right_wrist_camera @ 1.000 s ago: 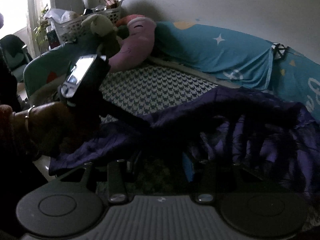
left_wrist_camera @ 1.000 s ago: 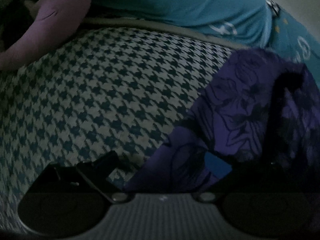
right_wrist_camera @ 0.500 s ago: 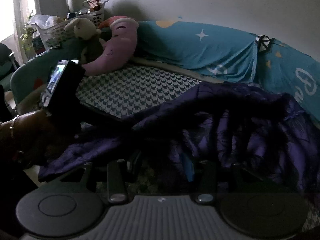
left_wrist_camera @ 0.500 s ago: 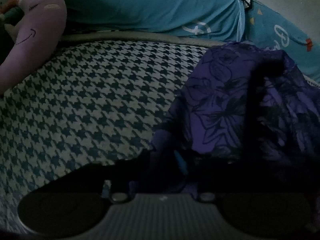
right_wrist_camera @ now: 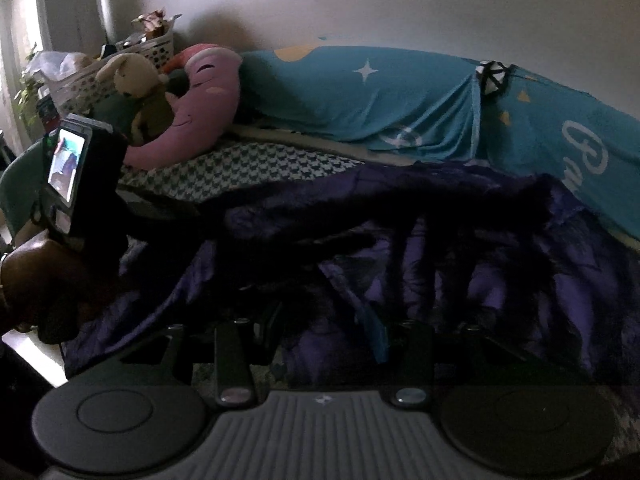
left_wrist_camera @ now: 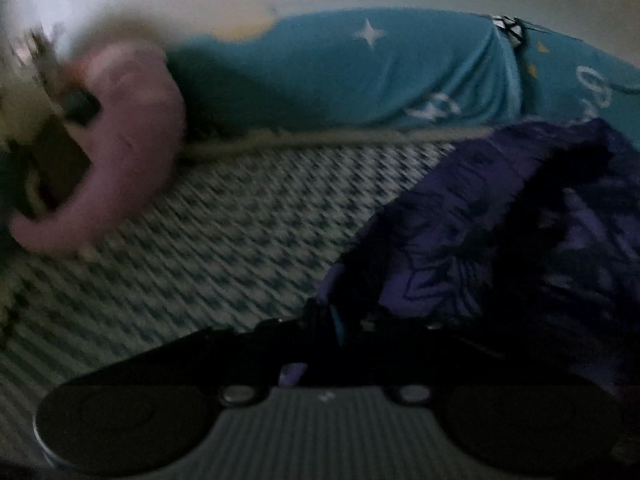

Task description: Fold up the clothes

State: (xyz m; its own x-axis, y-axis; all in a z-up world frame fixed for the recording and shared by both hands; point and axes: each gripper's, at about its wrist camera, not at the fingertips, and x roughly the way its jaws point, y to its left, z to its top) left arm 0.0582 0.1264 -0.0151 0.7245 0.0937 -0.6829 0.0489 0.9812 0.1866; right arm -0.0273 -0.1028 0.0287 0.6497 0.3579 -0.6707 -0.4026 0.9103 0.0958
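At the near edge of the bed (right_wrist_camera: pixel 256 168), my left tool (left_wrist_camera: pixel 332 320) is clenched on the purple garment (right_wrist_camera: pixel 400 216); my right tool (right_wrist_camera: pixel 320 336) grasps a thick fold. The thin cloth could slip if I pull unevenly.

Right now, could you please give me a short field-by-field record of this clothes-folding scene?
surface: bed with houndstooth sheet
garment: purple floral garment, rumpled across the bed
left gripper: shut on an edge of the garment
right gripper: jaws partly apart with purple cloth between them; grip unclear in the dim light
backdrop: teal star-print cover along the wall
nearby: pink moon plush, beige plush toy
fold status: not yet folded
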